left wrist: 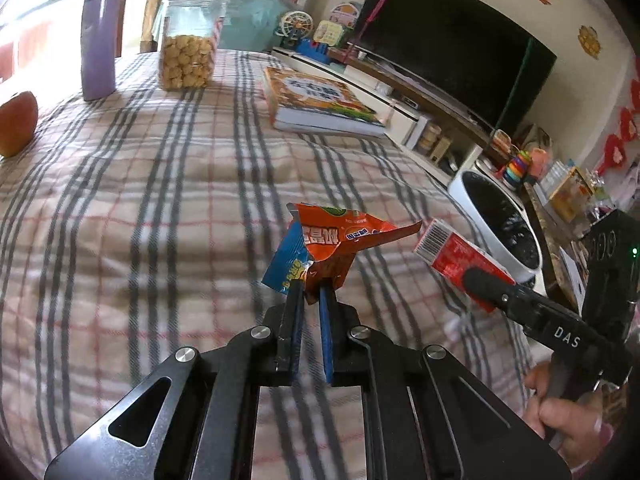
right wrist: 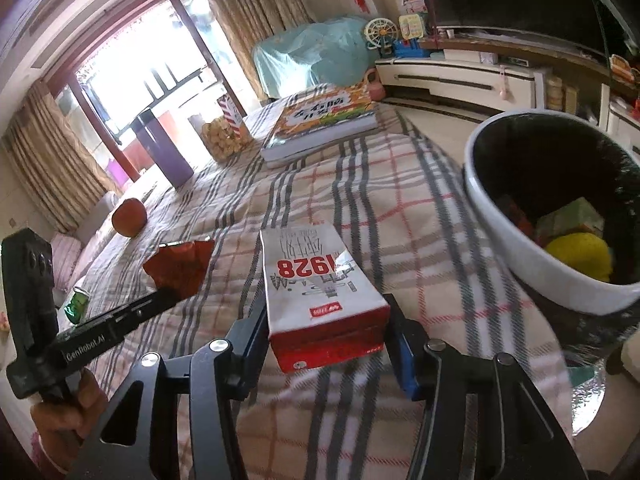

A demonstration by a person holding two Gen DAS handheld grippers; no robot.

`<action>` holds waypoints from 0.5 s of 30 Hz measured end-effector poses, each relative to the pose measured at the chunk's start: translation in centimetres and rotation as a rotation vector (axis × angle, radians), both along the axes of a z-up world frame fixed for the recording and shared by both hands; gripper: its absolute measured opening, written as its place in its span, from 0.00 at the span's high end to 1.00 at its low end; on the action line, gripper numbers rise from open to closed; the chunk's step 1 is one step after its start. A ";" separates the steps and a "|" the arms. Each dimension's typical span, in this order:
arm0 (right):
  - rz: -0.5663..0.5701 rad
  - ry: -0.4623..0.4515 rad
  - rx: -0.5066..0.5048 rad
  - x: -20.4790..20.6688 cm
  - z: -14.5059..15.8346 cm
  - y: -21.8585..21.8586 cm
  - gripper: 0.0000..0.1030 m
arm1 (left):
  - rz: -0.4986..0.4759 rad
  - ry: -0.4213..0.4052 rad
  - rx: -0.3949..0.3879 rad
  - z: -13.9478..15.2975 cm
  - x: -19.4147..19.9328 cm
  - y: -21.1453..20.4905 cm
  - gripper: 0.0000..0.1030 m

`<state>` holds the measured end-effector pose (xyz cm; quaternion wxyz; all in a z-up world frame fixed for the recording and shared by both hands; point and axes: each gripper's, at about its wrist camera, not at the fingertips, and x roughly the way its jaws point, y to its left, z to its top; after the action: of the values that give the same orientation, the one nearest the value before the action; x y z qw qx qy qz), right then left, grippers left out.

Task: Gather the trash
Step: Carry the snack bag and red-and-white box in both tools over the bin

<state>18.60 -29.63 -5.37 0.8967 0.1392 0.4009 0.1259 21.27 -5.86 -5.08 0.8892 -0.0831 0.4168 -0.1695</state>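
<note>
Carry-to-bin step: left gripper (left wrist: 310,294) jaws pinch the orange wrapper (left wrist: 336,240), right gripper (right wrist: 328,336) jaws clamp the carton (right wrist: 320,292); bin (right wrist: 520,248) at two o'clock; next, release inside.

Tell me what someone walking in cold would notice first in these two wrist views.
Both grippers carry trash above the plaid cloth: the left gripper is shut on a crumpled orange snack wrapper, and the right gripper clamps a red-and-white carton marked 1928. Just right of the carton, the white bin with a black liner already holds scraps, something yellow among them.
</note>
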 end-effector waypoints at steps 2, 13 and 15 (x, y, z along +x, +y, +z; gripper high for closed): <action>0.002 -0.002 -0.011 -0.4 0.1 -0.2 0.48 | -0.010 -0.004 0.003 0.1 -0.4 -0.6 0.93; 0.099 0.018 -0.105 0.4 -0.3 1.1 0.42 | -0.013 -0.009 0.028 0.4 -1.8 -1.0 0.93; 0.118 0.024 -0.118 0.8 -0.5 1.4 0.39 | -0.013 -0.013 0.031 0.5 -2.0 -1.1 0.93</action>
<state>19.40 -28.27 -5.89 0.8895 0.0640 0.4258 0.1529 19.22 -6.94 -4.54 0.8919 -0.0656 0.4143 -0.1693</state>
